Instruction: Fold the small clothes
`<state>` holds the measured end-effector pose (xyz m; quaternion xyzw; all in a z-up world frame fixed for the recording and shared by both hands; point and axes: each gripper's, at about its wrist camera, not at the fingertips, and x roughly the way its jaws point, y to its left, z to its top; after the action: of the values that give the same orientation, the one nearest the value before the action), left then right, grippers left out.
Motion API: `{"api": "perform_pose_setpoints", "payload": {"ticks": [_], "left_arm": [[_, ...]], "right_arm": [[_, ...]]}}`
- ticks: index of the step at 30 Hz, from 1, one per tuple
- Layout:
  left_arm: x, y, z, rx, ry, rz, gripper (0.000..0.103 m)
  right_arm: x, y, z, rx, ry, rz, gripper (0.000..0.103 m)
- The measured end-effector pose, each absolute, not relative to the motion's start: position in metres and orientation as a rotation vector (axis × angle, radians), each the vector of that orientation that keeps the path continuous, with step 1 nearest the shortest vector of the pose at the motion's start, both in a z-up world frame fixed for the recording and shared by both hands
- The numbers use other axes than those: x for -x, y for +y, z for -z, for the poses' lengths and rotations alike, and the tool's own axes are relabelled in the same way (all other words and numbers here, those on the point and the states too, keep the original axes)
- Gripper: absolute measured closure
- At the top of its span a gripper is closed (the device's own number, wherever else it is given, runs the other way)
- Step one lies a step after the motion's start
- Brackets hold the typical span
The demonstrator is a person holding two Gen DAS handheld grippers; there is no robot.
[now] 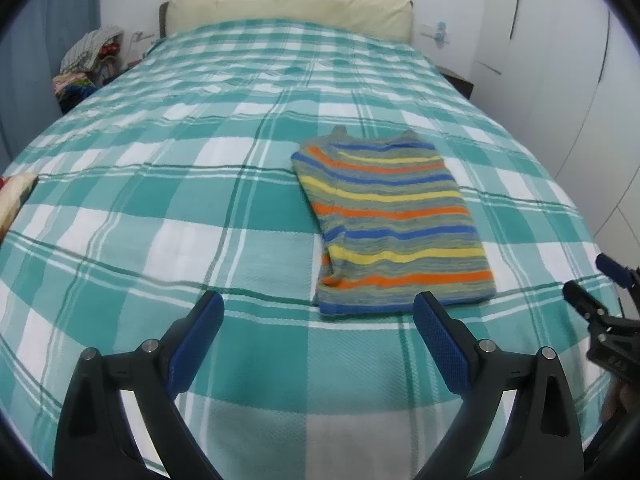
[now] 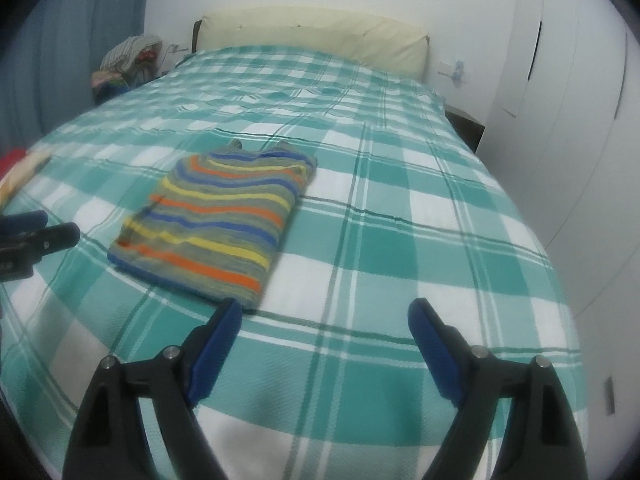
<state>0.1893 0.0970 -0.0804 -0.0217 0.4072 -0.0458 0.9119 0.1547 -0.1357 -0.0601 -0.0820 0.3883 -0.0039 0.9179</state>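
Note:
A small striped top (image 1: 394,220), grey-green with orange, yellow and blue bands, lies folded lengthwise and flat on the green-and-white checked bedspread (image 1: 160,208). It also shows in the right wrist view (image 2: 220,224). My left gripper (image 1: 320,308) is open and empty, just in front of the top's near hem. My right gripper (image 2: 324,314) is open and empty, just right of the top's near corner. The right gripper's fingers (image 1: 580,300) show at the right edge of the left wrist view; the left gripper's fingers (image 2: 52,236) show at the left edge of the right wrist view.
A cream headboard cushion (image 1: 288,10) stands at the far end of the bed. A heap of clothes (image 1: 90,64) sits beside the bed at far left. A patterned cloth (image 1: 14,196) lies at the bed's left edge. White wardrobe doors (image 2: 580,120) run along the right.

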Motion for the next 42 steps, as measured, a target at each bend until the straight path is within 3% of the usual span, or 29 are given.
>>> {"api": "perform_pose_setpoints", "payload": {"ticks": [5,13,19,24,25,26,27,28,31,37,39,40,41,42], "left_arm": [[-0.226,0.103,0.124,0.053,1.012,0.171,0.006],[-0.292,0.132,0.119,0.247,0.979,0.278,0.006],[-0.353,0.110,0.152,0.217,1.092,0.314,0.006],[-0.376,0.090,0.153,0.220,1.059,0.392,0.010],[-0.379,0.085,0.156,0.230,1.072,0.408,0.027],[-0.381,0.081,0.160,0.236,1.083,0.416,0.059],[-0.382,0.079,0.162,0.247,1.090,0.422,0.073],[-0.382,0.079,0.163,0.274,1.090,0.428,0.084],[-0.363,0.083,0.143,0.291,1.014,0.436,0.087],[-0.319,0.093,0.063,0.199,0.822,0.438,0.087],[-0.321,0.092,0.047,0.187,0.783,0.421,0.081],[-0.327,0.091,0.046,0.185,0.779,0.402,0.065],[-0.335,0.089,0.051,0.177,0.792,0.381,0.031],[-0.343,0.087,0.061,0.148,0.812,0.334,0.018]], "right_arm": [[-0.167,-0.139,0.068,0.167,0.814,-0.001,0.018],[-0.239,-0.181,0.088,-0.143,0.899,-0.253,0.018],[-0.327,-0.195,0.129,-0.414,1.003,-0.362,0.018],[-0.372,-0.181,0.164,-0.549,1.025,-0.414,0.019],[-0.376,-0.174,0.165,-0.557,1.007,-0.440,0.031],[-0.381,-0.162,0.166,-0.558,1.008,-0.487,0.041],[-0.385,-0.147,0.167,-0.515,1.039,-0.500,0.060],[-0.384,-0.134,0.165,-0.425,1.049,-0.458,0.067],[-0.368,-0.104,0.144,-0.194,0.984,-0.414,0.075],[-0.324,-0.080,0.064,-0.075,0.761,-0.517,0.076],[-0.321,-0.079,0.043,-0.074,0.712,-0.537,0.076],[-0.326,-0.081,0.038,-0.082,0.699,-0.538,0.075],[-0.333,-0.085,0.035,-0.097,0.697,-0.530,0.074],[-0.344,-0.091,0.037,-0.117,0.711,-0.520,0.069]]}}
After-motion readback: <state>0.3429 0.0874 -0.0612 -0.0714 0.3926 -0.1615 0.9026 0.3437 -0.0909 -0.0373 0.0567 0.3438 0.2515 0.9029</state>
